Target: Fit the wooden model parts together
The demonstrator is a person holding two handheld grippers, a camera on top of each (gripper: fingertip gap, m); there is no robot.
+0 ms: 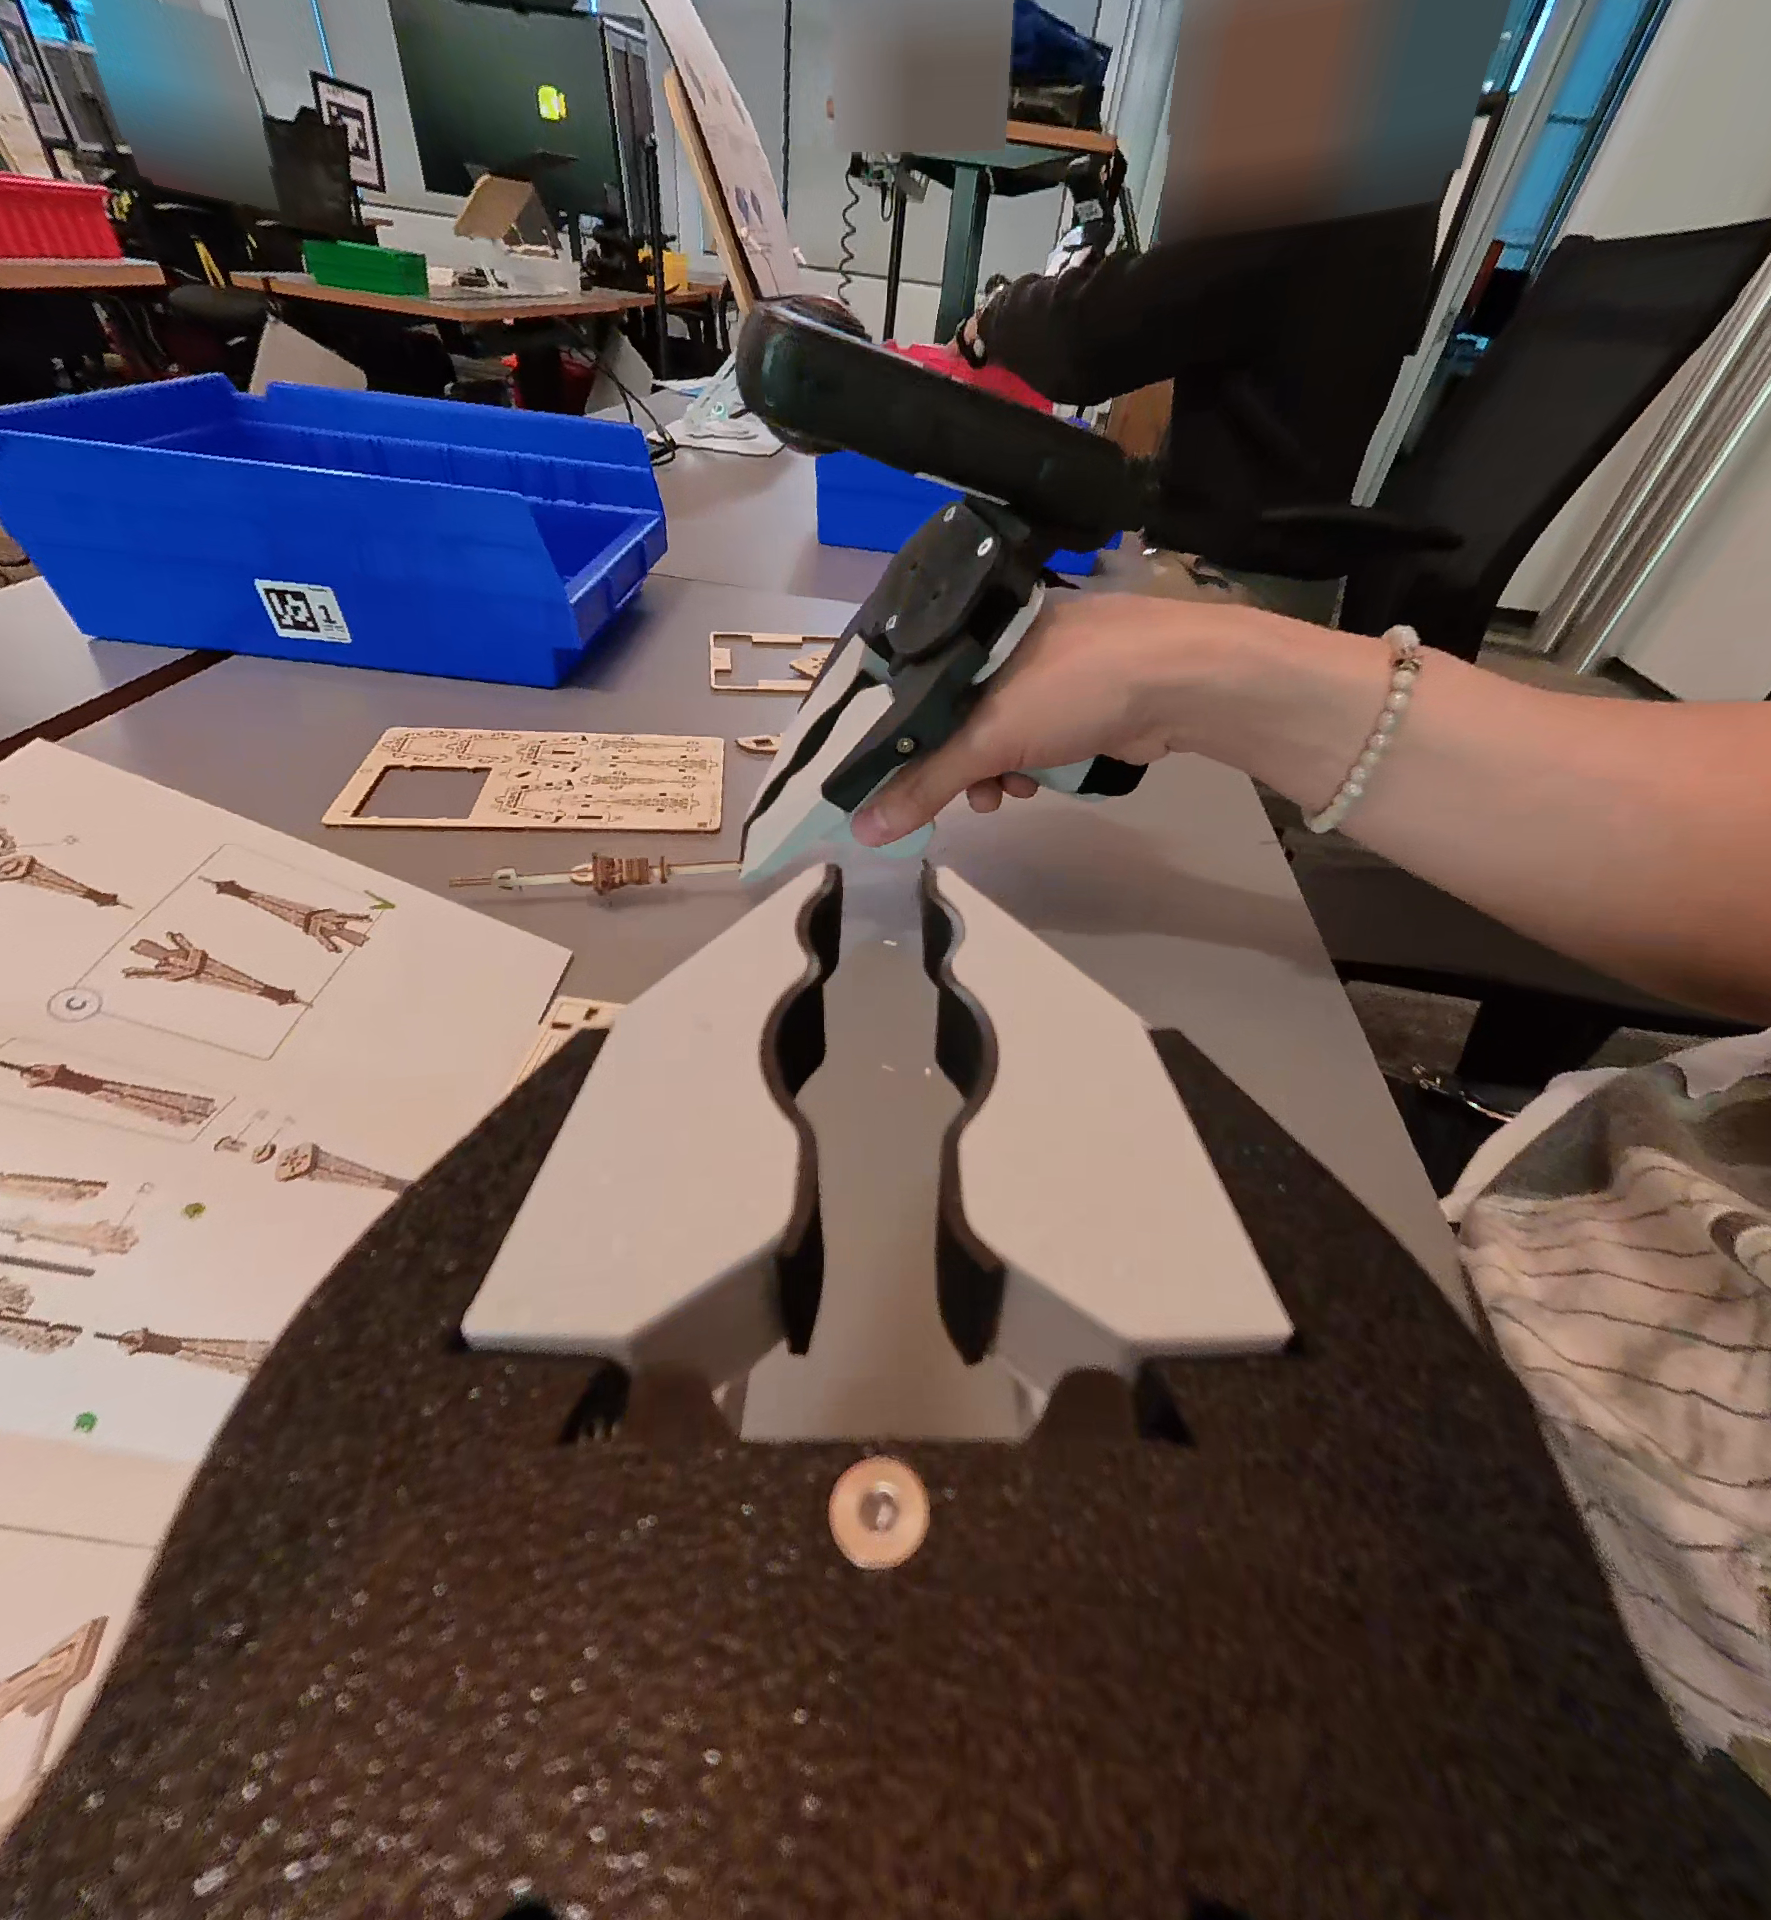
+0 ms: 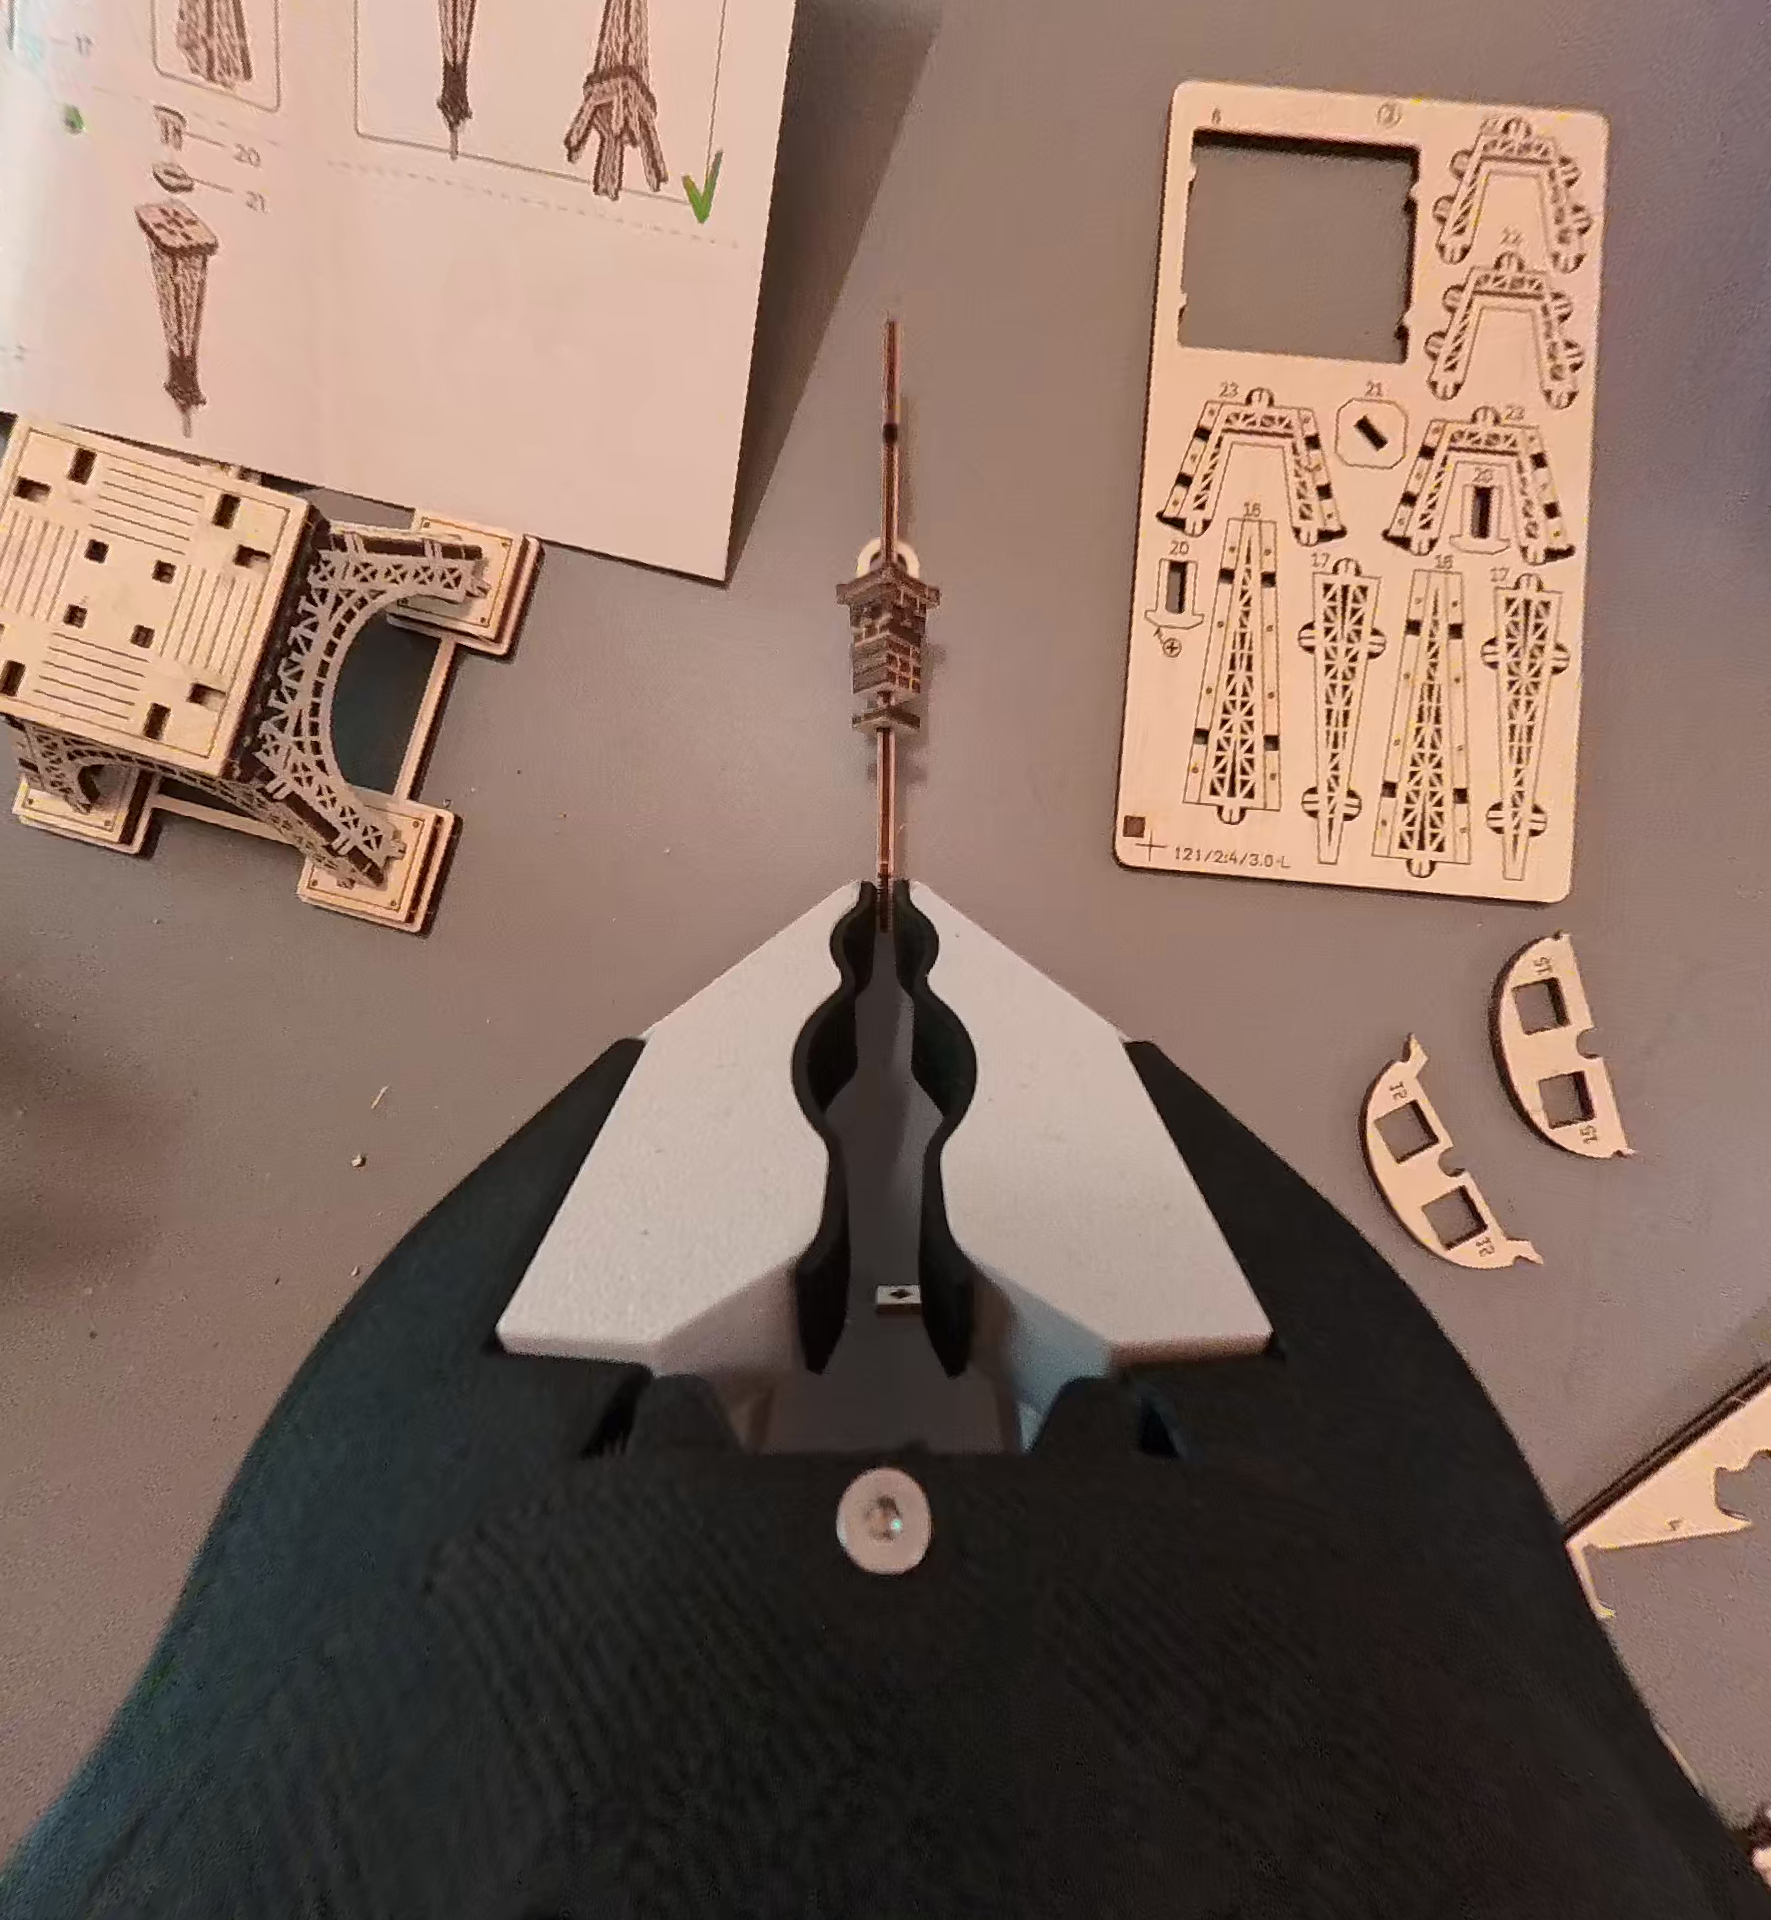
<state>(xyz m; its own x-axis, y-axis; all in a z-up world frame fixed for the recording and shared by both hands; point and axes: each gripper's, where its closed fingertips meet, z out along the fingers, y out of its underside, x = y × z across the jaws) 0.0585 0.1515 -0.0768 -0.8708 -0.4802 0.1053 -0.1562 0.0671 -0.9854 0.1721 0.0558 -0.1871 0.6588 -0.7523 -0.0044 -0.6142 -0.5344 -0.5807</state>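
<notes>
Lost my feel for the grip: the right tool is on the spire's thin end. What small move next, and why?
Probably raise the right tool slightly, lifting the spire clear of the table. Its tips look shut on the rod's very end, and the left tool is open and empty, so a short lift tests the hold before heading to the tower base.

Spire (image 2: 891, 644) and sheet (image 2: 1359, 488) look like pale laser-cut wood, edges burnt dark. Table (image 2: 964, 260) is smooth matt grey. Bin (image 1: 309, 509) is glossy plastic.

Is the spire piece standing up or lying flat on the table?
Lying flat: the spire piece stretches along the grey table, its end between the right gripper fingertips.
</notes>
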